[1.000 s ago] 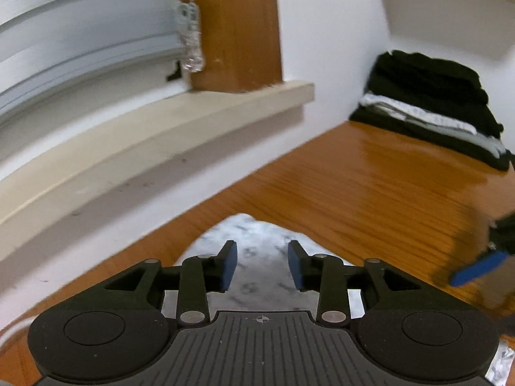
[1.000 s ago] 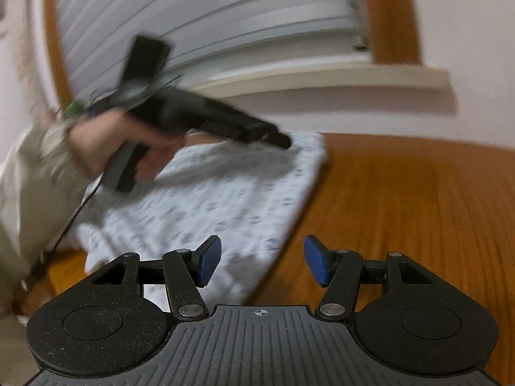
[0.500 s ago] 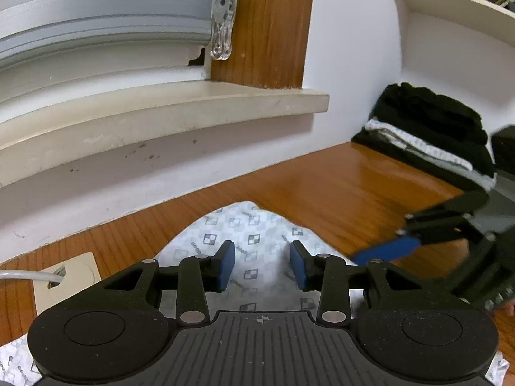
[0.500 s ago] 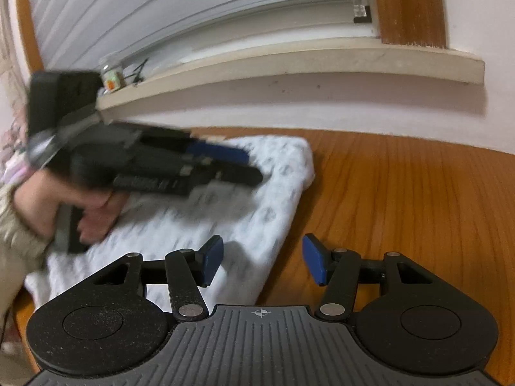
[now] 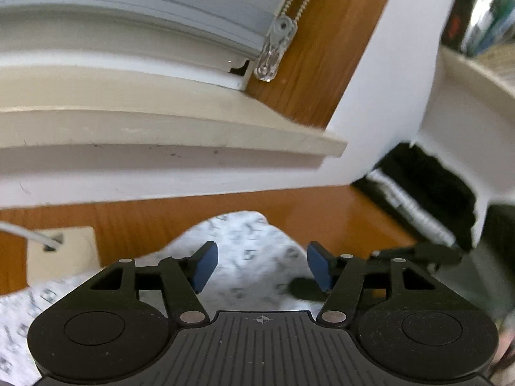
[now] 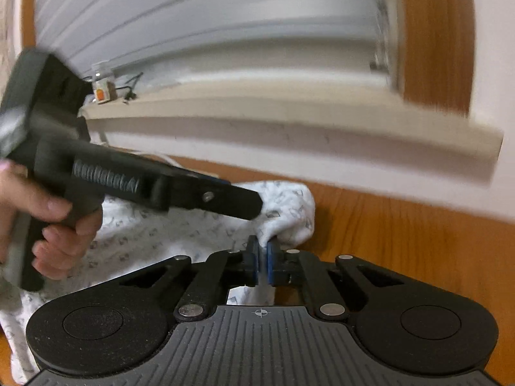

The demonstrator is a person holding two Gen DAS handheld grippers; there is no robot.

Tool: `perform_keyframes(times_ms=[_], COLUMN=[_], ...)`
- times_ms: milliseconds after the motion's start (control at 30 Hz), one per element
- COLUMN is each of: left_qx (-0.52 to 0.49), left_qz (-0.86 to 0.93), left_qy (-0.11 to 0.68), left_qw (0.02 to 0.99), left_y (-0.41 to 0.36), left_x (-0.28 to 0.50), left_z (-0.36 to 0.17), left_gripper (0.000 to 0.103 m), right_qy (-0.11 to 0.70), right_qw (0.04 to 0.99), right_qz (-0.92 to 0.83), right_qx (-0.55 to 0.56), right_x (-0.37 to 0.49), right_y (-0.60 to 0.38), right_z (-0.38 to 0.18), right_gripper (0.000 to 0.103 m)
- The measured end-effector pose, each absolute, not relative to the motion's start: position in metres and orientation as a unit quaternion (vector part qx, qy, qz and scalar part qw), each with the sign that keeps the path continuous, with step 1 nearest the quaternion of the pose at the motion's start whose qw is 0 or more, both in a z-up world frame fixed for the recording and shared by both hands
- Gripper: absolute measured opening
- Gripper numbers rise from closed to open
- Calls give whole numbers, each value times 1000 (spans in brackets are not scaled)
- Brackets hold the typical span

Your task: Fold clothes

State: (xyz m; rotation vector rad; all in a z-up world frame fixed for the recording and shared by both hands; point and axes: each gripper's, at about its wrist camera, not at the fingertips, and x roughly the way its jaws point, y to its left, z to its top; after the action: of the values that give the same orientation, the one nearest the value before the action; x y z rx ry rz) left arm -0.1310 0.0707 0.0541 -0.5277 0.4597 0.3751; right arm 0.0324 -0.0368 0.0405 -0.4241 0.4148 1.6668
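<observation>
A white garment with a small grey print [image 6: 286, 206] lies folded on the wooden table [image 6: 402, 225]. My right gripper [image 6: 262, 257] is shut on the garment's near right corner, with cloth pinched between the blue pads. In the left wrist view the same garment [image 5: 254, 241] lies under my left gripper [image 5: 260, 265], whose jaws are opening above the cloth with no pad pressing on it. A hand [image 6: 48, 218] holds the left gripper [image 6: 248, 204] over the garment in the right wrist view. The right gripper's tip [image 5: 305, 289] shows dark at the cloth's right edge.
A beige window sill [image 5: 180, 128] and a white wall run behind the table. A stack of folded dark and light clothes [image 5: 428, 193] sits at the back right. A beige socket plate with a white cable [image 5: 61, 254] lies at the left. A small bottle [image 6: 103, 85] stands on the sill.
My right gripper closed onto the garment's corner. My left gripper's jaws spread wider and it rolled, tilting the view. Both grippers came closer together over the cloth.
</observation>
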Motion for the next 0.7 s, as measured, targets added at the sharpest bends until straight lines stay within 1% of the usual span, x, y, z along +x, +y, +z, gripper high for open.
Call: perform_keyframes(times_ms=[33, 133, 233, 333, 367, 433, 467, 500, 567, 600, 667, 700], left_qx=[-268, -257, -247, -231, -226, -227, -232, -238, -251, -254, -260, -263], left_qz=[179, 193, 194, 202, 203, 210, 208, 206, 209, 213, 211, 211], left_qy=[225, 255, 280, 301, 306, 308, 305, 300, 287, 281, 268, 265], left_qw=[920, 912, 907, 903, 902, 900, 900, 901, 900, 901, 903, 903], left_y=[71, 67, 64, 66, 67, 72, 75, 79, 84, 86, 89, 90], left_x=[-130, -122, -115, -112, -111, -113, -117, -122, -131, -135, -142, -144], left_z=[58, 67, 70, 69, 68, 65, 63, 61, 58, 57, 57, 58], left_gripper=[66, 67, 67, 64, 59, 24, 17, 14, 12, 11, 11, 11], right_qy=[163, 115, 82, 66, 65, 67, 71, 78, 95, 106, 139, 157], right_qw=[635, 632, 620, 609, 606, 605, 605, 605, 604, 605, 602, 600], right_qz=[730, 738, 747, 753, 755, 753, 753, 754, 757, 758, 759, 760], right_qx=[-193, -208, -225, -240, -242, -250, -249, -244, -231, -219, -203, -196], right_x=[25, 0, -24, -41, -43, -44, -42, -38, -26, -15, 5, 15], right_y=[-40, -52, -61, -63, -62, -62, -64, -65, -70, -76, -88, -94], right_z=[44, 54, 58, 58, 57, 53, 51, 52, 53, 54, 49, 46], right_gripper=[6, 6, 6, 6, 6, 6, 7, 7, 12, 16, 39, 43])
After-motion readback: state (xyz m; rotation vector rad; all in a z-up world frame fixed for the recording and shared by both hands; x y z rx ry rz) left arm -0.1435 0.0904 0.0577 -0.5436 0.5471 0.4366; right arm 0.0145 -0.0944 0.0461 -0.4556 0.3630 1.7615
